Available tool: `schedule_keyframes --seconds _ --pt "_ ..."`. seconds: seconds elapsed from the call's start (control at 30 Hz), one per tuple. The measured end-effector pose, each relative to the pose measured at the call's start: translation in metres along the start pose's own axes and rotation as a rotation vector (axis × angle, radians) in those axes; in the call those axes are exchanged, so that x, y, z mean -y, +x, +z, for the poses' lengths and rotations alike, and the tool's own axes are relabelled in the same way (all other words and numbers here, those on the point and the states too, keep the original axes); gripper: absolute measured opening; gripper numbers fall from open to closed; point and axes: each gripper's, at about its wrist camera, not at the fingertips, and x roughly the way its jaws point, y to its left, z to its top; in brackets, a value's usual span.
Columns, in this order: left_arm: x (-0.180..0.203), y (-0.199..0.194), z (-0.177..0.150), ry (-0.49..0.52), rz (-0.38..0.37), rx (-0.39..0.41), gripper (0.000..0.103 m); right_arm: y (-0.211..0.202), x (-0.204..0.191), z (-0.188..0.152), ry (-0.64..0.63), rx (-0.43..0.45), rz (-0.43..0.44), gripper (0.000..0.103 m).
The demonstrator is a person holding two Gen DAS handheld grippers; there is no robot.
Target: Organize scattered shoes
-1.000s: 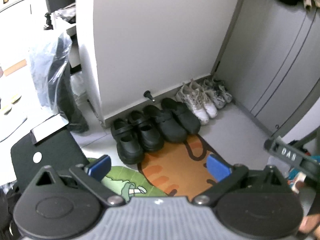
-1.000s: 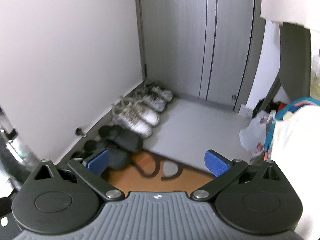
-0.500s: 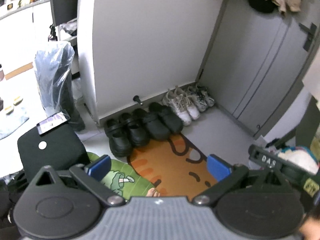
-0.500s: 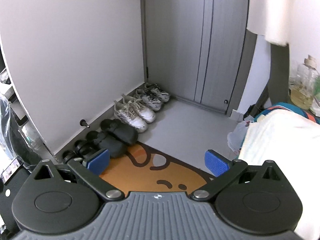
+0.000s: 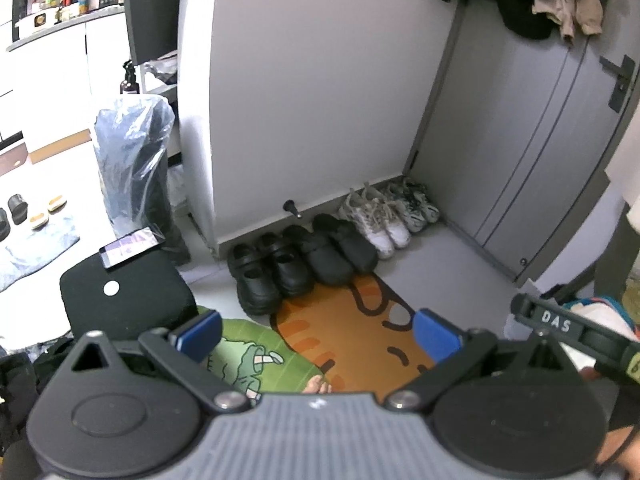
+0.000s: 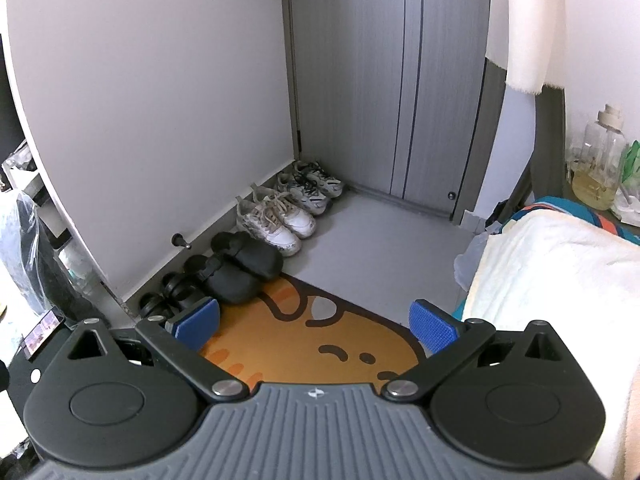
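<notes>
4 pairs of shoes lined up along the grey wall base: chunky black strap shoes point(image 5: 266, 270), black rubber clogs point(image 5: 334, 246), white lace-up sneakers point(image 5: 374, 220), white-and-dark sneakers point(image 5: 414, 202). Orange cat-face floor mat point(image 5: 360, 332) touching the black toes. Left gripper point(image 5: 318, 330) and right gripper point(image 6: 314, 320) held high above the mat, angled down, jaws spread wide, empty.

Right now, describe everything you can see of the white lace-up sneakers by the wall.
The white lace-up sneakers are a pair set side by side on the grey floor, heels close to the wall's baseboard and toes pointing into the room. The uppers look like scuffed white leather or synthetic, with beige laces loosely tied and dirty marks near the soles. They sit between the black clogs and the grey-and-white running shoes, apparently touching or nearly touching both. Neither hand-held gripper touches them.
</notes>
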Motion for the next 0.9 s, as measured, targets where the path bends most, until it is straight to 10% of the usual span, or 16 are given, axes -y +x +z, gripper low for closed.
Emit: schedule_keyframes --seconds 0.9 --pt "-0.005 -0.014 -0.001 0.020 0.001 0.008 0.103 -0.014 -0.011 -0.003 0.021 -0.044 0.009 0.103"
